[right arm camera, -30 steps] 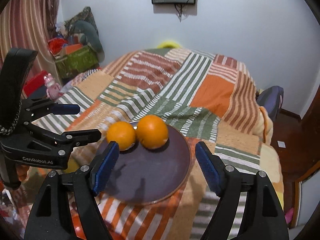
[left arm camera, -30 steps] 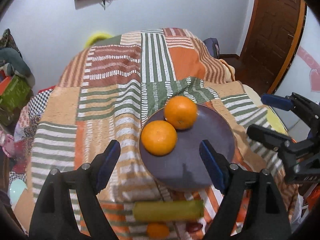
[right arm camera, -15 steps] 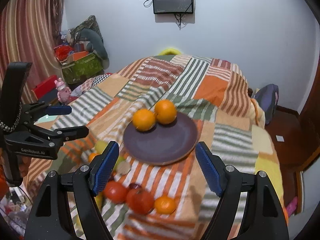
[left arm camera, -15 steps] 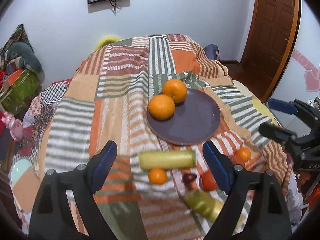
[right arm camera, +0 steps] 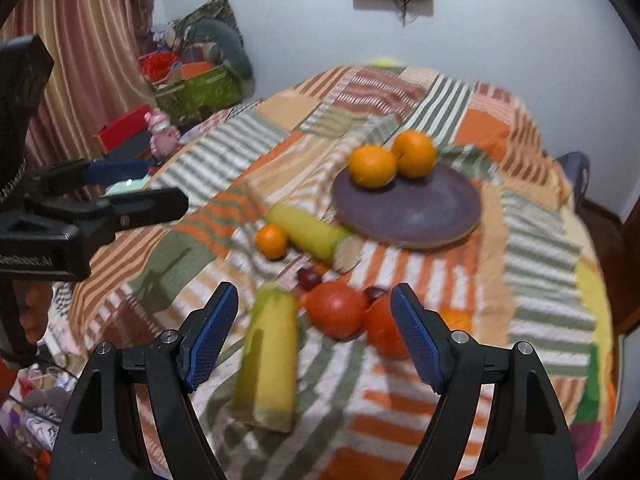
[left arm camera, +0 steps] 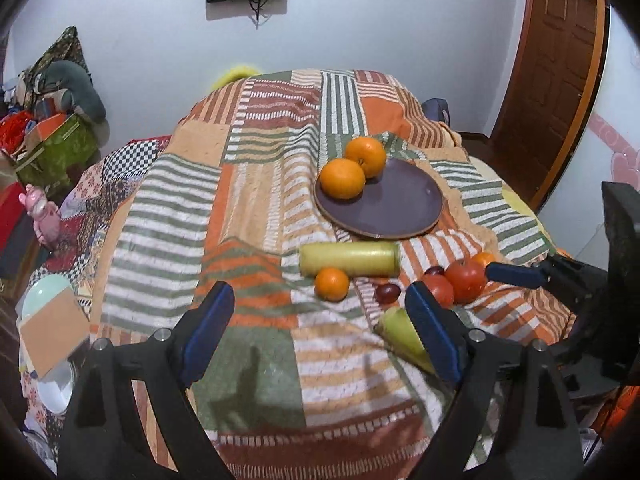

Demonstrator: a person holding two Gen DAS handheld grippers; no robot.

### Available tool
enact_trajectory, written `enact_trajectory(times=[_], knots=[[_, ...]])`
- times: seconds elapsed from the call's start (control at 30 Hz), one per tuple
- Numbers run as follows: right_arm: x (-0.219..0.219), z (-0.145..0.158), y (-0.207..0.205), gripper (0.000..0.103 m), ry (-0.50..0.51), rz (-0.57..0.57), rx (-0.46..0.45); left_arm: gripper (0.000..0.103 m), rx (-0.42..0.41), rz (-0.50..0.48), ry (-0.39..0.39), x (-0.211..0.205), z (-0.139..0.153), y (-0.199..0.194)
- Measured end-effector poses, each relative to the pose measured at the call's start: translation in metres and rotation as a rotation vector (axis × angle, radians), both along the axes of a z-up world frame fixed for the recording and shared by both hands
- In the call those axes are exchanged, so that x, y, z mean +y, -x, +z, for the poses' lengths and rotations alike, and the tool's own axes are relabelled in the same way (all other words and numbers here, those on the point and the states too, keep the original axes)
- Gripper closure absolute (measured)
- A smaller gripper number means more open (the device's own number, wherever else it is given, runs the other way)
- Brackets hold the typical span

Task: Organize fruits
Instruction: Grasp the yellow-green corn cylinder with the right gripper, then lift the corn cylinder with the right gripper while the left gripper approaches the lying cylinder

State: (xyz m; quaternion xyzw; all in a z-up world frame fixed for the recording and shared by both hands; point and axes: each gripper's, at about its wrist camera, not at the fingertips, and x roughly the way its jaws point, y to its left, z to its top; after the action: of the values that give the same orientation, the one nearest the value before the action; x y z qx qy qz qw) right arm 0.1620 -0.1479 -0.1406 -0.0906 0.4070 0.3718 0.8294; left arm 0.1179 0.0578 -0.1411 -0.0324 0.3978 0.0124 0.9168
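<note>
Right wrist view: my right tool (right arm camera: 312, 336) hangs wide and empty above the near fruit; my left tool (left arm camera: 320, 328) has just been opening, nothing between its jaws.
Near risk: the nearest corn cob (right arm camera: 268, 356) and two tomatoes (right arm camera: 336, 314) lie close together; I think a grasp may push one off the bed edge.
Soft bed cover (right arm camera: 540, 280): round fruit may roll.
In the way: grapes (right arm camera: 309, 277), small orange (right arm camera: 272, 241), second cob (right arm camera: 308, 231).
Far: plate (right arm camera: 420, 216) holds two oranges (right arm camera: 372, 167).

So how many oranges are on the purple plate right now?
2. One orange sits at the plate's far left edge; the other orange touches it just behind. None look hidden.
</note>
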Motion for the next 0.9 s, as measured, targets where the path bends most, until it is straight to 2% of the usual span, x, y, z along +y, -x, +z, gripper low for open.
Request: enact_trajectory(times=[0.1,0.33,0.43,0.57,0.67,0.9], knots=[[0.008,-0.008,0.009,0.031,0.011,0.024,0.027,0.015,0.02,0.005,0.009,0.004,-0.009,0.006],[0.026,-0.033,0.011,0.054,0.062,0.082,0.109,0.015,0.082,0.029,0.024,0.014,-0.032,0.008],[0.028,-0.039,0.01,0.056,0.078,0.085,0.116,0.015,0.096,0.035,0.029,0.016,-0.036,0.007],[0.029,-0.047,0.005,0.065,0.083,0.082,0.15,0.015,0.105,0.036,0.03,0.017,-0.039,0.004],[0.024,-0.044,0.003,0.066,0.052,0.085,0.168,0.015,0.109,0.027,0.026,0.015,-0.039,0.0],[0.005,-0.018,-0.003,0.067,-0.026,0.051,0.123,0.011,0.135,-0.048,-0.026,-0.003,-0.04,-0.027]])
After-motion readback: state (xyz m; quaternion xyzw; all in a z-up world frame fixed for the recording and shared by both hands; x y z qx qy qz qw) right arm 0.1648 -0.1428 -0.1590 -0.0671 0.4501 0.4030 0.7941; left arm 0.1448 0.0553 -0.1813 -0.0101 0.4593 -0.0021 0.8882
